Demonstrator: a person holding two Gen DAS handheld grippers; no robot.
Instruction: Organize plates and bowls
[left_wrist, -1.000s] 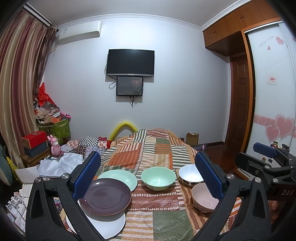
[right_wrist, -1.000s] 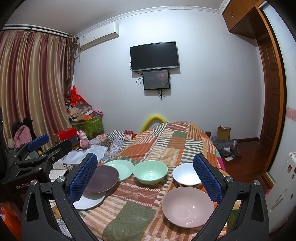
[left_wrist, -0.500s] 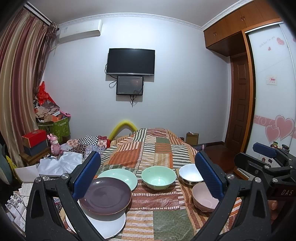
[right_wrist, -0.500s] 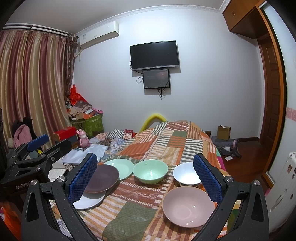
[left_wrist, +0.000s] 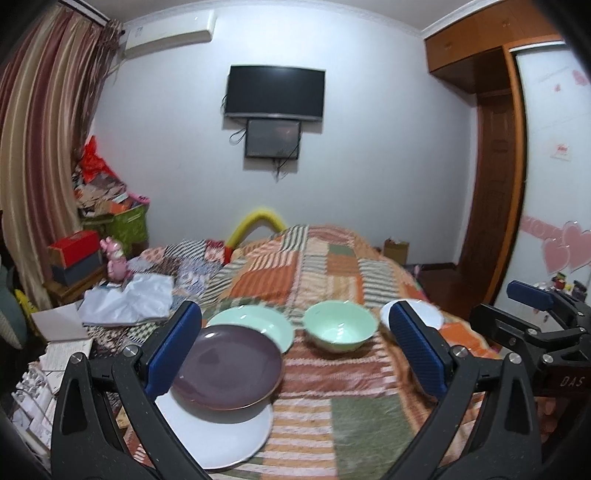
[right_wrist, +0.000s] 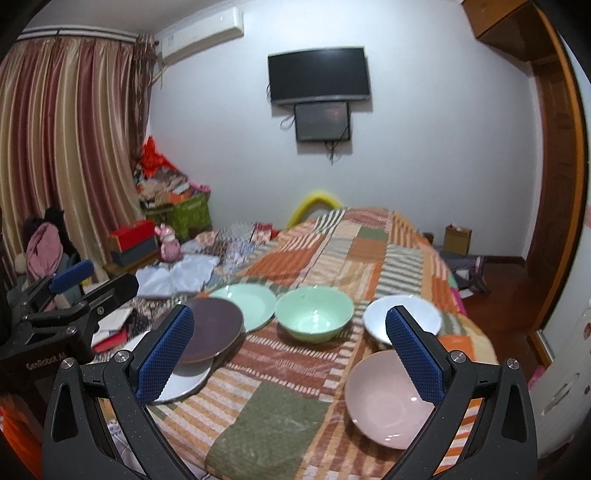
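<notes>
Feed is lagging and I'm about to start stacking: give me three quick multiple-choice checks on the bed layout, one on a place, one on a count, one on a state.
1. Where does the purple plate sit?
A. Inside the green bowl
B. On top of the white plate, overlapping the green plate's edge
C. On the floor

2. How many bowls are on the quilt?
A. One
B. Five
C. Three

3. How do the jaws of the right gripper stand?
A. Open, holding nothing
B. Shut on the pink bowl
C. Shut on the purple plate

Answers:
1 B, since the white plate's rim shows under it.
2 C, counting the green bowl, the white bowl and the pink bowl.
3 A, as the blue pads stand wide apart over the quilt.
</notes>
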